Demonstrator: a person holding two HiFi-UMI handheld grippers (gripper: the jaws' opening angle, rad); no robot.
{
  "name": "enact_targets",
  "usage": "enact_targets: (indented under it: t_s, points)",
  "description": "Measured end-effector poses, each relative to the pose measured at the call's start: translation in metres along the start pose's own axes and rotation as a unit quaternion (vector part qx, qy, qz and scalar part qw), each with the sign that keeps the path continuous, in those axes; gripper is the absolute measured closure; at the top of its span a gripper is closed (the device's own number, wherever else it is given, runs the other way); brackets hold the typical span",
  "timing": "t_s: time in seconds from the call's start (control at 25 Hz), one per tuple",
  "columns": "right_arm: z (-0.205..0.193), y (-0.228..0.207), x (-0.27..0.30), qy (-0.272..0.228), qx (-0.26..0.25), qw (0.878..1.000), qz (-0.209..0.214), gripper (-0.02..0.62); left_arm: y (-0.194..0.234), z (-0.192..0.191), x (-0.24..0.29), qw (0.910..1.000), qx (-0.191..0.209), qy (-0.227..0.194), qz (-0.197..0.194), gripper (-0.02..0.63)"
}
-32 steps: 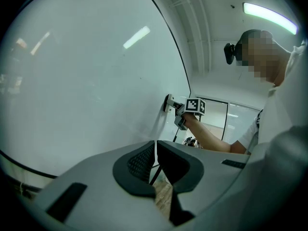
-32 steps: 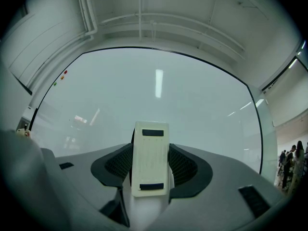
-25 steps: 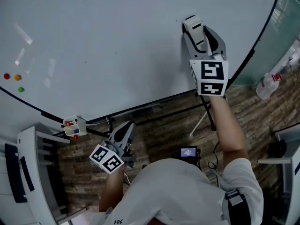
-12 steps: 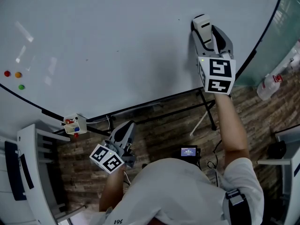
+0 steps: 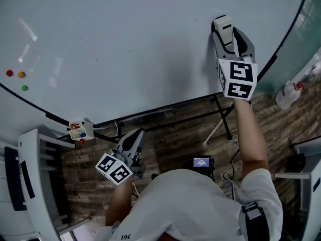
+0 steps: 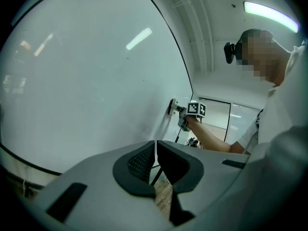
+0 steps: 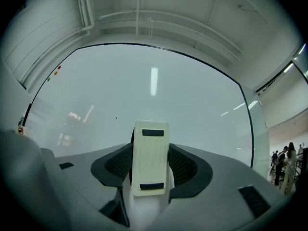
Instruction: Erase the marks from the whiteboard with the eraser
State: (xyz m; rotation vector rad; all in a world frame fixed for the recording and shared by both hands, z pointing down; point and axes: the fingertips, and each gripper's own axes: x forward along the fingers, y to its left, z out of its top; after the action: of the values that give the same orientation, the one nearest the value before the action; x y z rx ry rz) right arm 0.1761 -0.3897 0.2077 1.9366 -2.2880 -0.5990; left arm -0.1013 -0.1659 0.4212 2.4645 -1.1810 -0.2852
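Observation:
A large whiteboard fills the upper head view; its surface looks almost bare, with tiny dark specks. My right gripper is shut on a cream eraser, whose far end is pressed against the board's right part. In the right gripper view the eraser stands upright between the dark pads. My left gripper hangs low below the board's bottom edge, shut with nothing in it; in its own view the pads meet and the right gripper shows against the board.
Three coloured magnets sit at the board's far left. A small box with markers hangs under the board's lower left edge. The board's stand legs cross the wooden floor. A spray bottle is at the right. A white rack stands lower left.
My right gripper has slid the eraser up and to the right along the board. The left gripper has stayed where it was.

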Motion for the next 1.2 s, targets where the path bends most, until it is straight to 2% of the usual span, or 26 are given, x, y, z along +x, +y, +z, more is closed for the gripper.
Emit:
enact_targets:
  t_s: [0.28, 0.44, 0.6, 0.76, 1.0, 1.2]
  points:
    - [-0.009, -0.016, 0.0, 0.018, 0.027, 0.999, -0.014, 0.344, 0.0, 0.0, -0.005, 1.0, -0.001, -0.001, -0.001, 0.598]
    - [-0.018, -0.034, -0.002, 0.038, 0.045, 0.998, -0.037, 0.344, -0.002, 0.001, -0.007, 1.0, -0.001, -0.002, -0.005, 0.598]
    - [-0.03, -0.057, -0.012, 0.056, 0.086, 0.993, -0.065, 0.344, 0.0, 0.001, -0.011, 1.0, -0.001, -0.001, -0.008, 0.598]
    - [-0.028, -0.066, -0.023, 0.057, 0.091, 0.991, -0.077, 0.344, 0.001, 0.002, -0.016, 0.9999, -0.003, 0.0, -0.011, 0.598]
    - [-0.01, -0.044, -0.037, 0.041, 0.086, 0.994, -0.06, 0.344, -0.001, -0.001, -0.023, 0.9998, -0.005, 0.0, -0.02, 0.598]
    - [0.009, 0.0, -0.035, 0.026, 0.079, 0.996, -0.026, 0.344, 0.004, 0.0, -0.035, 0.9998, -0.007, -0.003, -0.019, 0.598]
